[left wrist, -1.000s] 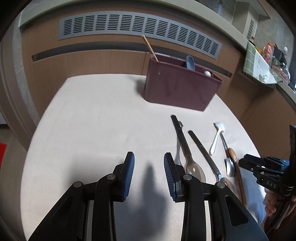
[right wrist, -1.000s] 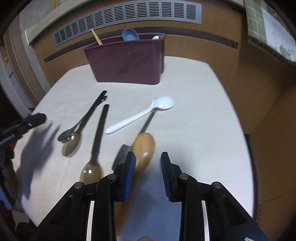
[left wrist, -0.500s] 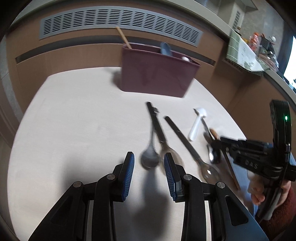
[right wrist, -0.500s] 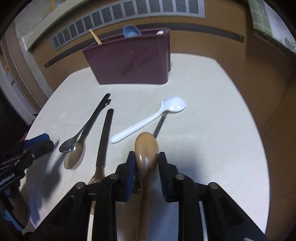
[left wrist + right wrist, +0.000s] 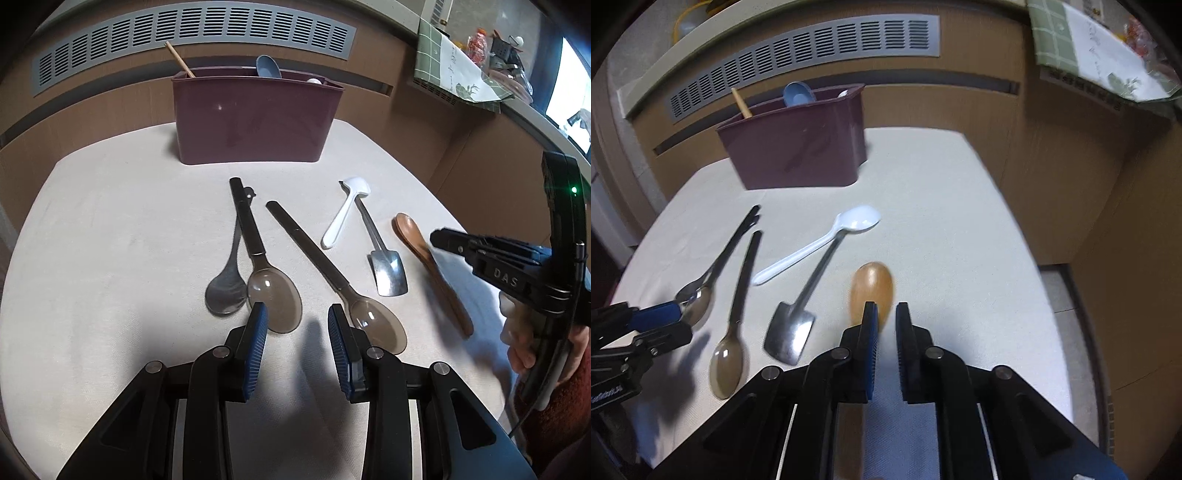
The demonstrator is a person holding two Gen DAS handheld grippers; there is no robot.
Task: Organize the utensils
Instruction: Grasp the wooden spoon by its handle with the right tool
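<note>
A: Where do the right tongs (image 5: 885, 319) stand?

B: Low over the desk (image 5: 942, 206), jaws just closing and now narrowed around the wooden spoon (image 5: 871, 288). Its handle runs back between the pads; the left wrist view shows them clamped on it, so they grip the spoon. The bowl sticks out ahead of the tips.

A: And the left tongs (image 5: 297, 325)?

B: Parted, nothing between the pads. They hover between the bowls of two clear brown spoons (image 5: 273, 295), one just beside each fingertip.

A: The rest of the utensils?

B: All flat on the desk. A steel spoon (image 5: 226, 291) lies touching the left brown spoon, handles crossing. Further right, a white spoon (image 5: 343, 214) overlaps the handle of a small metal scoop (image 5: 388, 271).

A: The holder?

B: A maroon bin (image 5: 255, 118) stands upright at the far edge of the desk. A blue spoon (image 5: 269, 67) and a wooden stick (image 5: 177, 59) poke out of it.
</note>
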